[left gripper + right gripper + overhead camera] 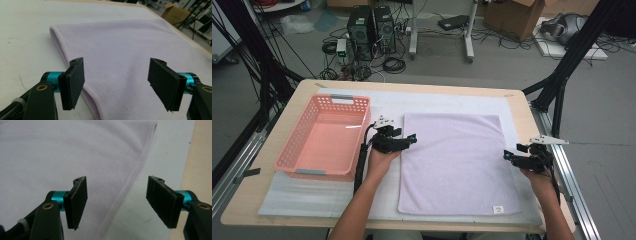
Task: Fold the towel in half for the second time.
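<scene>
We see a lilac towel [454,162] lying flat on a white mat [382,107] that covers most of the tabletop [252,200], with a pink basket [324,137] just to its left on the same mat. The towel is spread out in one smooth sheet, and a small white label [497,209] sits near its near right corner.

Our left tool [409,140] is at the towel's left edge, about halfway along it, pointing inward toward the cloth. In the left gripper view its jaws stand spread wide apart, and the towel's hemmed edge [75,75] runs up between them; the left jaw is over the mat and hem, the right jaw over the cloth. Neither pad presses on the towel, as far as we can tell, so nothing is pinched.

Our right tool [512,157] is at the towel's right edge, also roughly midway along it, pointing inward from the other side. In the right gripper view its jaws are likewise spread, with the hem [130,182] passing between them; one jaw is above the cloth, the other above the mat beside the bare wood of the tabletop. It grips nothing either.

The two tools face each other across the towel's width, well apart. The basket holds nothing that we can make out
</scene>
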{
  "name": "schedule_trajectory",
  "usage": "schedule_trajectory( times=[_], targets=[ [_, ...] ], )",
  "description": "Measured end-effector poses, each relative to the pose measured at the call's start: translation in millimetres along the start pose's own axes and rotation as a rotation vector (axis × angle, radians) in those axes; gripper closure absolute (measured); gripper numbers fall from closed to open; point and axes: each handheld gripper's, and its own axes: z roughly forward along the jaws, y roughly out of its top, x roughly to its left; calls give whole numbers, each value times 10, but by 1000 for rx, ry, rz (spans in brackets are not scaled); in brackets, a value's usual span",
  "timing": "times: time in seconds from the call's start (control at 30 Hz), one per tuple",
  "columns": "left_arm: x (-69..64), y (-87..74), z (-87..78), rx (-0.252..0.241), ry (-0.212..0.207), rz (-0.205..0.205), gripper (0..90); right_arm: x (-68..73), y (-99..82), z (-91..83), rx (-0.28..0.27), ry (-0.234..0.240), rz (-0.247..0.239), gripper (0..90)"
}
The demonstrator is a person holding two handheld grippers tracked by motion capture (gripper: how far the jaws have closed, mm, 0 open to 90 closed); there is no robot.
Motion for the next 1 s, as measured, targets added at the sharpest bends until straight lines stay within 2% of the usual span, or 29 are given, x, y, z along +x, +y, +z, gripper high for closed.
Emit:
schedule_trajectory(
  times=[0.07, 0.2, 0.33, 0.37, 0.4, 0.47, 0.5, 0.57, 0.67, 0.7, 0.73, 0.77, 0.87, 0.9, 0.93, 1.0],
  targets=[
    [65, -37, 57, 29, 25, -21, 315, -47, 67, 51, 9, -3, 14, 345],
    [115, -52, 152, 79, 38, -29, 371, -137, 159, 166, 23, -13, 47, 376],
    [127, 3, 230, 89, 63, -24, 366, -226, 210, 288, 28, -29, 69, 400],
    [142, 6, 249, 72, 71, -40, 363, -245, 221, 319, 36, -38, 70, 400],
    [169, 14, 268, 82, 80, -64, 361, -258, 230, 352, 39, -64, 68, 395],
    [212, 42, 303, 95, 98, -76, 353, -295, 246, 427, 43, -103, 84, 391],
    [221, 55, 313, 89, 111, -73, 356, -313, 256, 462, 45, -101, 95, 391],
    [247, 81, 358, 106, 121, -78, 364, -341, 283, 525, 50, -90, 107, 395],
    [278, 85, 383, 104, 127, -112, 410, -367, 322, 606, 55, -85, 125, 445],
    [281, 97, 395, 114, 121, -109, 424, -372, 326, 632, 56, -82, 129, 464],
    [265, 103, 410, 122, 126, -85, 425, -372, 327, 660, 56, -77, 135, 483],
    [234, 105, 429, 131, 139, -59, 443, -371, 329, 694, 70, -72, 139, 496],
    [146, 107, 472, 149, 198, 17, 487, -317, 350, 741, 86, -93, 97, 558],
    [133, 107, 478, 150, 212, 25, 517, -303, 359, 743, 93, -101, 80, 613],
    [130, 106, 478, 152, 234, 33, 572, -295, 365, 744, 96, -88, 75, 666],
    [144, 107, 477, 148, 236, 20, 694, -272, 373, 748, 102, -66, 75, 780]
  ],
)
